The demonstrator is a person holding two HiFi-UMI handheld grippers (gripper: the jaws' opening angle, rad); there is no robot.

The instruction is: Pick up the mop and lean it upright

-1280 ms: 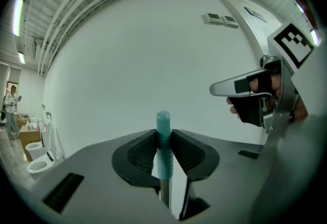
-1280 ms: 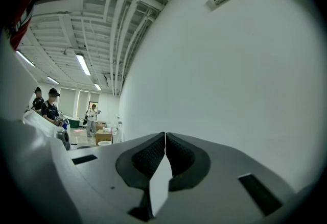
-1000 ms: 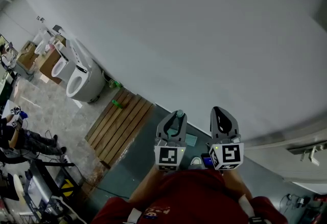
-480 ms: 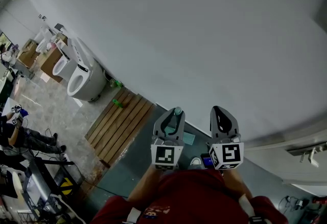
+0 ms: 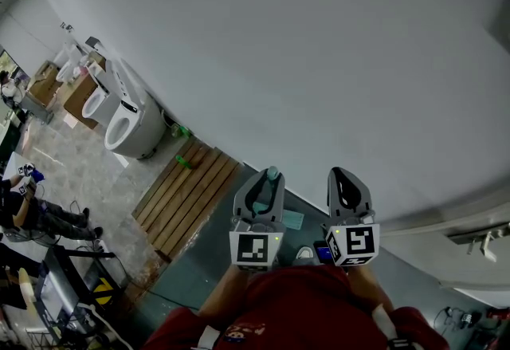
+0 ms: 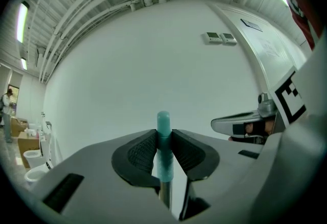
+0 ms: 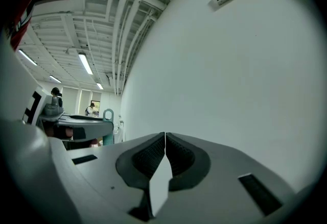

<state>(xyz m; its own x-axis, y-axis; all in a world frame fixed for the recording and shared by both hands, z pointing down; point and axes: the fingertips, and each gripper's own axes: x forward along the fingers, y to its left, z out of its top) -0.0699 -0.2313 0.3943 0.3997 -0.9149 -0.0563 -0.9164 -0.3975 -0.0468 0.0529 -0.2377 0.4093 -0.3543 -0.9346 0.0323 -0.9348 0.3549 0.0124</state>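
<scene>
The mop's handle ends in a teal grip point(image 6: 163, 127) on a thin metal shaft, standing upright close to the white wall. My left gripper point(image 6: 163, 140) is shut on that grip, and the rounded tip pokes out above the pads. From the head view, the left gripper point(image 5: 263, 190) shows the teal tip point(image 5: 272, 174) at its top. A pale green flat piece point(image 5: 292, 218), perhaps the mop's head, lies on the floor below. My right gripper point(image 5: 348, 185) is alongside at the same height, with its jaws point(image 7: 165, 140) shut on nothing.
A large white wall point(image 5: 303, 53) fills the view ahead. Along its base to the left are a wooden slatted platform point(image 5: 187, 190), white toilets point(image 5: 126, 123) and cardboard boxes point(image 5: 73, 97). A person point(image 5: 28, 213) is at the far left.
My left gripper has shifted slightly left and toward me with the mop handle still in it. The right gripper has stayed in place.
</scene>
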